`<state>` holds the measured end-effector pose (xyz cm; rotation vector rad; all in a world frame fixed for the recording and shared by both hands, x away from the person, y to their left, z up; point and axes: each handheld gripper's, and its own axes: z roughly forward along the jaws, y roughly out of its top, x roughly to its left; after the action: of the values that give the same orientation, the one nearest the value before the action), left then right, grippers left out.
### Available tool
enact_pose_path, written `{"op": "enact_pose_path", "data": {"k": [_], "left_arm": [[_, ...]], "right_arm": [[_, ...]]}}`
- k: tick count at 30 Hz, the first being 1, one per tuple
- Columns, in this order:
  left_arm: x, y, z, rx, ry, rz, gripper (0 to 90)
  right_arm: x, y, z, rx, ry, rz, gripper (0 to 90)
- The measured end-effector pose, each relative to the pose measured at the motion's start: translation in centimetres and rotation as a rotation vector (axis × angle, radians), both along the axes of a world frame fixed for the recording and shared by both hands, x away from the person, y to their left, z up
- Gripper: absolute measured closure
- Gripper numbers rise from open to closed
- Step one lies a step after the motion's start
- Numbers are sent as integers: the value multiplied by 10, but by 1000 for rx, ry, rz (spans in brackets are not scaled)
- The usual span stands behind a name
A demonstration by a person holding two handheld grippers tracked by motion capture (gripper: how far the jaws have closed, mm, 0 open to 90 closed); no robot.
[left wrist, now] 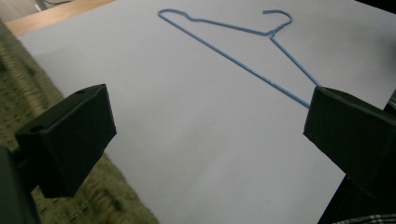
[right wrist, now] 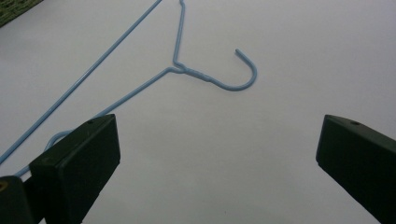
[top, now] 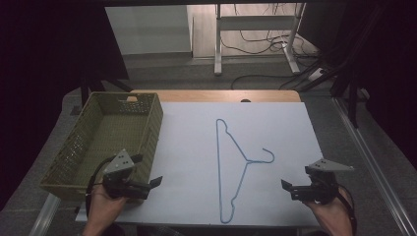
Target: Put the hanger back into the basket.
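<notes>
The blue wire hanger (top: 231, 167) was laid flat mid-sheet, long axis running away from the person, hook turned toward the right gripper (top: 295, 188), judged slightly nearer than the left gripper (top: 150, 184); both were held wide open and empty.

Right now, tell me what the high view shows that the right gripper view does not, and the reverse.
High view: the whole woven basket at the table's left, both hands, the left gripper and right gripper at the near edge, the table's wooden far edge, and the floor with cables beyond.

Right gripper view: a close look at the hanger's twisted neck and hook, framed between that gripper's own wide-apart black jaws.

Both: the blue wire hanger lying flat on the white sheet, untouched.
</notes>
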<state>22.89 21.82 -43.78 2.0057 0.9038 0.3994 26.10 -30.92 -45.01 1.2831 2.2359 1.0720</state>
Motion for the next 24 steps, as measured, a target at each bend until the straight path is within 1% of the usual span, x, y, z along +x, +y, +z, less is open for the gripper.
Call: {"op": "enact_pose_path", "data": {"k": [2, 7, 9, 10, 11, 13, 14, 16, 19, 22, 24], "left_arm": [[3, -9, 0, 7, -2, -19, 20], [6, -17, -1, -4, 2, -43, 21], [8, -19, -1, -14, 6, -50, 21], [9, -23, -2, -29, 13, -59, 21], [9, -23, -2, -29, 13, -59, 21], [10, -28, -3, -49, 25, -77, 20], [11, -31, -4, -49, 27, -85, 18], [12, -38, -5, -45, 31, -102, 17], [15, -48, -7, -41, 36, -128, 15], [20, -55, -10, -35, 42, -143, 14], [25, -59, -13, -35, 57, -155, 15]], "right_arm": [[2, 3, 1, -6, 3, 6, 0], [6, 6, 2, -13, 5, 9, 0], [7, 6, 2, -19, 9, 12, 0], [10, 7, 1, -25, 11, 12, 0], [10, 7, 1, -25, 11, 12, 0], [12, 7, 1, -24, 10, 17, 0], [15, 9, 1, -35, 11, 18, 0], [17, 9, 1, -38, 12, 19, 0], [21, 11, 2, -31, 13, 21, 8], [25, 12, 3, -28, 9, 24, 23], [31, 14, 4, -34, 9, 27, 32]]}}
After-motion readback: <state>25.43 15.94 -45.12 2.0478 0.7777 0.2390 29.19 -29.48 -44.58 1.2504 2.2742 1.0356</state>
